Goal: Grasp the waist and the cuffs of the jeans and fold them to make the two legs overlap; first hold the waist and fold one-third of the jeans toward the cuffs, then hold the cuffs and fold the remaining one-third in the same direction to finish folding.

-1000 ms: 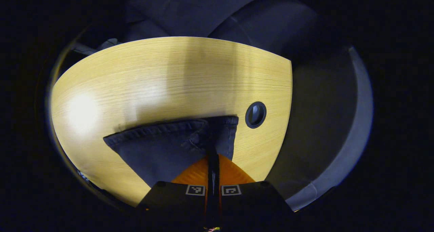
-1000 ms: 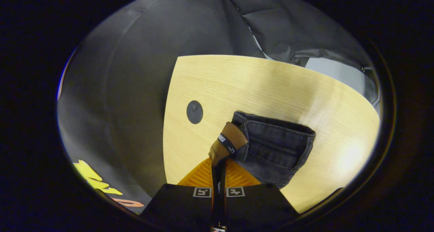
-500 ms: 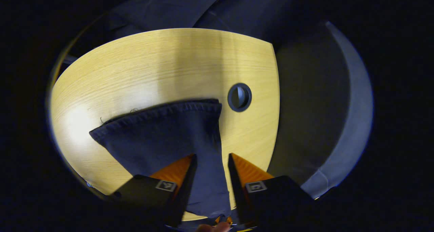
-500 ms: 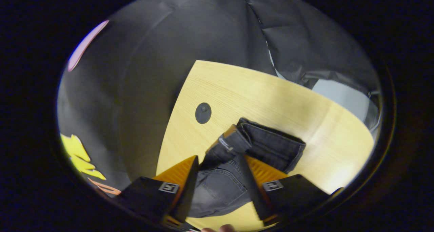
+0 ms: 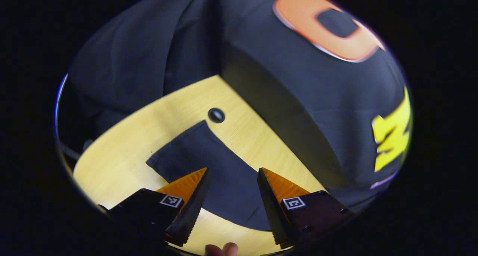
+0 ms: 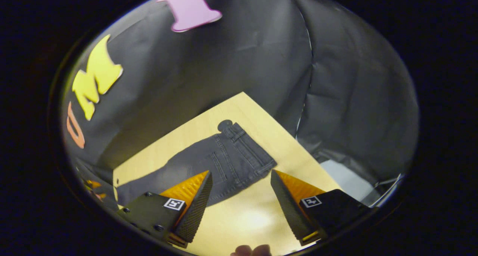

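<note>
The black cloth wall (image 6: 242, 61) of the booth takes up the upper part of both views, creased and hanging down behind the far edges of the table. The light wooden table (image 6: 257, 211) lies below it; in the left gripper view the table (image 5: 119, 162) is cut off at its near edge by the round image. The dark jeans (image 6: 224, 162) lie flat on the tabletop, folded lengthwise so they read as one long strip; in the right gripper view the waist end with its pocket stitching and belt loops points toward the table's far corner, while the leg end runs off to the lower left and is partly hidden behind one finger. In the left gripper view the jeans (image 5: 209, 166) show as a plain dark shape whose seams are hard to make out, its nearer part passing behind the fingers. A small round hole (image 5: 216, 115) in the tabletop sits just beside the far corner of the cloth; in the right gripper view the waist partly covers it. The left gripper (image 5: 231, 170) hangs above the jeans with its fingers spread wide and nothing between them. The right gripper (image 6: 241, 172) is likewise wide open and holds nothing. A fingertip or two of the person's hand (image 5: 221, 249) peeks in at the bottom edge.
</note>
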`<state>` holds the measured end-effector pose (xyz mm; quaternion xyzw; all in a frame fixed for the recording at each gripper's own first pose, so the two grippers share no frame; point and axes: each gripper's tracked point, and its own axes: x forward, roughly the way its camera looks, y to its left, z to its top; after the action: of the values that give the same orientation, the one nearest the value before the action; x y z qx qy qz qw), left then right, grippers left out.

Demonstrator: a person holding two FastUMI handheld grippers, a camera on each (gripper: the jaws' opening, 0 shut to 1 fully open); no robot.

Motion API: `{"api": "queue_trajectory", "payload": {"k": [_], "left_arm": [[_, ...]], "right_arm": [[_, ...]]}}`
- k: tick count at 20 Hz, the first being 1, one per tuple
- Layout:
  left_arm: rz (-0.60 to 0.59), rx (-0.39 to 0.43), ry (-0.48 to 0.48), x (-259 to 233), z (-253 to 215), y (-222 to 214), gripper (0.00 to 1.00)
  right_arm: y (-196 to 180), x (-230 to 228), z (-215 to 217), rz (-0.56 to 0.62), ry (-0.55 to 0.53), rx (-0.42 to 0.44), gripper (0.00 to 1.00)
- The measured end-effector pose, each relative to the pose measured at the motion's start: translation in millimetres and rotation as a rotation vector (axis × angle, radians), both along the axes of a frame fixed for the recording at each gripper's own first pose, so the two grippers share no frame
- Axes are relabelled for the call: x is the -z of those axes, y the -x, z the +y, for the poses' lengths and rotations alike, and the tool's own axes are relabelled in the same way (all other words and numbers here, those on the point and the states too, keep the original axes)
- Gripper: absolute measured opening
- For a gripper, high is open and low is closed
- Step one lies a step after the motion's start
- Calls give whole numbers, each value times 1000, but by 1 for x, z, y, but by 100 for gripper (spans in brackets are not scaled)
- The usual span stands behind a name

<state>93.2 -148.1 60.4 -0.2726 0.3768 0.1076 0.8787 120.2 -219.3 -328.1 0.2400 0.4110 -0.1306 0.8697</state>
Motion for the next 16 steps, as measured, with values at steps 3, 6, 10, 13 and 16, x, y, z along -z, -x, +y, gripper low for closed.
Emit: {"api": "queue_trajectory", "payload": {"k": [3, 6, 10, 13, 16], "left_arm": [[-179, -6, -90, -25, -25, 31, 84], [-280, 17, -191, -59, -54, 60, 84], [-371, 87, -373, -76, -81, 84, 84], [-375, 105, -397, -79, -105, 95, 84], [-355, 103, -386, -74, -125, 104, 84]], "right_arm": [[18, 17, 2, -8, -15, 18, 98], [19, 48, 9, 11, -117, 69, 98], [-2, 79, 0, 7, -174, 117, 98], [-14, 98, -9, 20, -178, 141, 98], [-29, 109, -17, 15, -182, 154, 98]]}}
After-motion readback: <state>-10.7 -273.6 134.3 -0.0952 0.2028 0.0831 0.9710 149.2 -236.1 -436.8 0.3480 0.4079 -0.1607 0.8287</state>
